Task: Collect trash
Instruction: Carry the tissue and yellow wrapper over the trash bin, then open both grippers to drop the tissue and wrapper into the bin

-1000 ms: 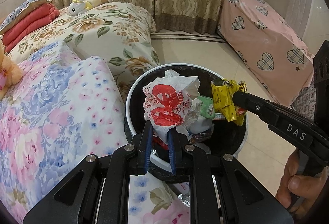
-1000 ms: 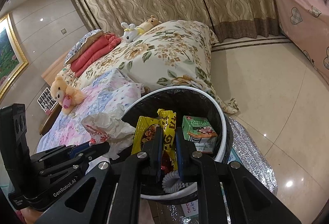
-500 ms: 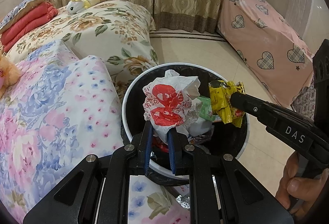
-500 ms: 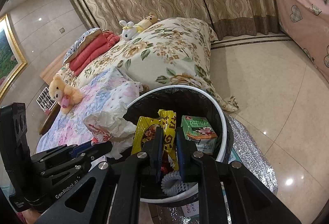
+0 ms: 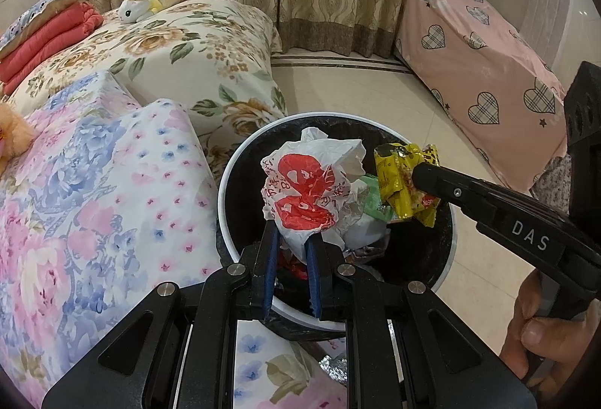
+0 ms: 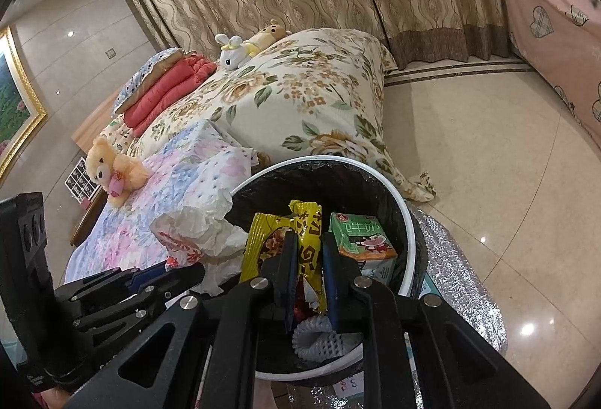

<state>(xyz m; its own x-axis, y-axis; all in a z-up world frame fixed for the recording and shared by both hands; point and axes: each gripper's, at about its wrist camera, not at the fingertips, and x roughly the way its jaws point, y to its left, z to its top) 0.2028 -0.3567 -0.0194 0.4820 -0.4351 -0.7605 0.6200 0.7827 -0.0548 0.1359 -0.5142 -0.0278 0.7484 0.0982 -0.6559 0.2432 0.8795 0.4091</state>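
Bin [image 5: 225, 191]: white rim, black liner, beside floral bed [image 5: 94, 165]; green carton [image 6: 360, 240] inside. Left tool [image 5: 292, 240] clamps crumpled red-printed bag [image 5: 308, 191]; right tool [image 6: 308, 255] pinches yellow wrapper [image 6: 306, 221], both above bin.

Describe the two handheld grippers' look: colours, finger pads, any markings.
Both are matte black frames with silver pivot bolts and blue pads lining the fingers. In the left wrist view the left gripper shows its blue pads, and the right gripper carries white "DAS" lettering on its side. No cables or sleeves show; a bare hand grips the right handle.
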